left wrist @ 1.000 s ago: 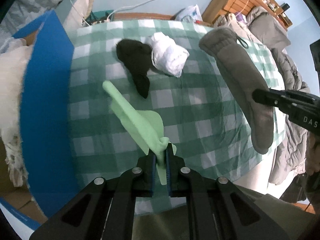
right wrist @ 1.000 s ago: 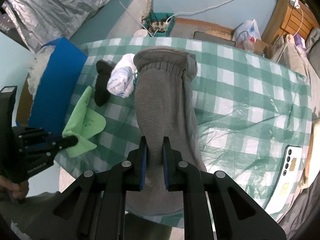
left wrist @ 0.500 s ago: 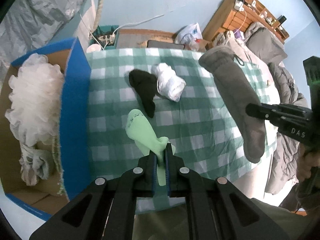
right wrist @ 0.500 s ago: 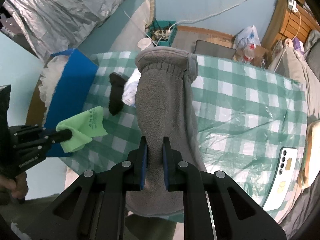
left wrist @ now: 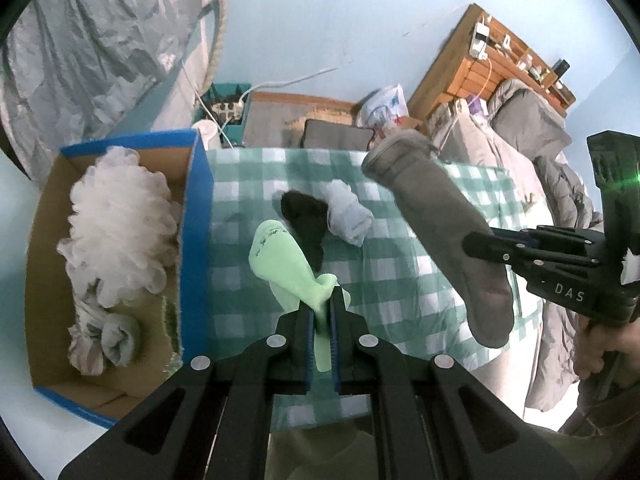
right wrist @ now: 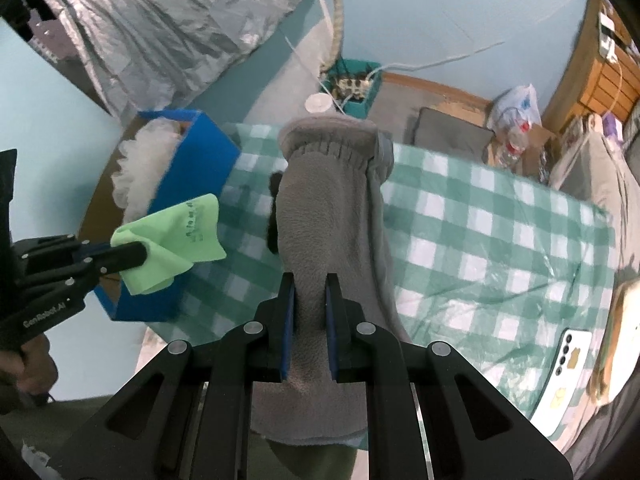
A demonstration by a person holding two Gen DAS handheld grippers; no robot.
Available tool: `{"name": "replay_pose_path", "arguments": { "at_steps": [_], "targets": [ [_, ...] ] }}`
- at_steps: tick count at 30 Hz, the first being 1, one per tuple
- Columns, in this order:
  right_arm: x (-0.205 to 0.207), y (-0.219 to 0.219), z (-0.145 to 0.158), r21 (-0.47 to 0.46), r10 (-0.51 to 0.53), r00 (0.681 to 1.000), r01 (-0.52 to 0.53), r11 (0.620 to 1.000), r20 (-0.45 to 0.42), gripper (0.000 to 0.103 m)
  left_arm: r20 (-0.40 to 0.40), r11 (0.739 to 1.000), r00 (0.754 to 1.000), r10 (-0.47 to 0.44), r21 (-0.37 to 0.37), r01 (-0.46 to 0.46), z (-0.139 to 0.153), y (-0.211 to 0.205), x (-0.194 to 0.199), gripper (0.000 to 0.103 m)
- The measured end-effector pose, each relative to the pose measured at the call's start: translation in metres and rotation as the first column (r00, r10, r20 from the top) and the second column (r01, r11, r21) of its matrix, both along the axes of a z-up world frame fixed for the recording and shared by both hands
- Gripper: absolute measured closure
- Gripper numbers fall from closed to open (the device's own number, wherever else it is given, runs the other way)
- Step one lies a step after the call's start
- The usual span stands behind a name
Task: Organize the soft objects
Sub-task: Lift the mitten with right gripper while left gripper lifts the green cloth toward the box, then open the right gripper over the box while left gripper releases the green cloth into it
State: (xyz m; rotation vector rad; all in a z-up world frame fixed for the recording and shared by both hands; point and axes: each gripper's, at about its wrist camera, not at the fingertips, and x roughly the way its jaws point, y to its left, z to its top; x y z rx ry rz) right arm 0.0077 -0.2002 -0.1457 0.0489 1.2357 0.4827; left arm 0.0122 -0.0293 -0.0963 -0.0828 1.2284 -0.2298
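Both pairs of tongs were loaded and held off the surface (left wrist: 400, 280), a table under a green-and-white checked cloth. The left tongs (left wrist: 322, 320) were clamped tight on a light green sock (left wrist: 280, 264), which hung from the pads at lower centre of the left wrist view; in the right wrist view the same sock showed at left centre, in front of the blue wall of the cardboard box (left wrist: 196, 240). The right tongs (right wrist: 310, 320) were pinched on a grey fleece sock (right wrist: 324, 216), long and heavy-looking, which filled the middle of the right wrist view and crossed the right half of the left one.

The box stood against the left edge of the surface. A white mesh puff (left wrist: 116, 224) and a grey bundled cloth (left wrist: 116, 340) already lay inside it. A black sock (left wrist: 306, 216) and a white rolled sock (left wrist: 348, 218) remained on the cloth, touching each other, near the frame's centre in the left view.

The step in hand looked like the carry: two items lifted, neither yet over the box. The next move likely called for swinging the green sock leftward past the blue wall, high enough that its hanging end cleared the rim, then releasing it; the grey one, being further right, would need a longer sweep and probably had to wait its turn.
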Motion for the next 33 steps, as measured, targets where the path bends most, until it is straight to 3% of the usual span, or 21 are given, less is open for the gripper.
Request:
{"name": "replay_pose_path", "arguments": {
  "at_steps": [17, 33],
  "targets": [
    [0.009, 0.049, 0.035, 0.06, 0.085, 0.994, -0.089, 0.994, 0.075, 0.092, 0.096, 0.994, 0.989, 0.114, -0.017, -0.112, 0.045, 0.045, -0.007, 0.097],
    [0.02, 0.132, 0.062, 0.113, 0.229, 0.964, -0.244, 0.963, 0.134, 0.092, 0.155, 0.965, 0.954, 0.258, -0.004, -0.261, 0.068, 0.11, -0.023, 0.097]
  ]
}}
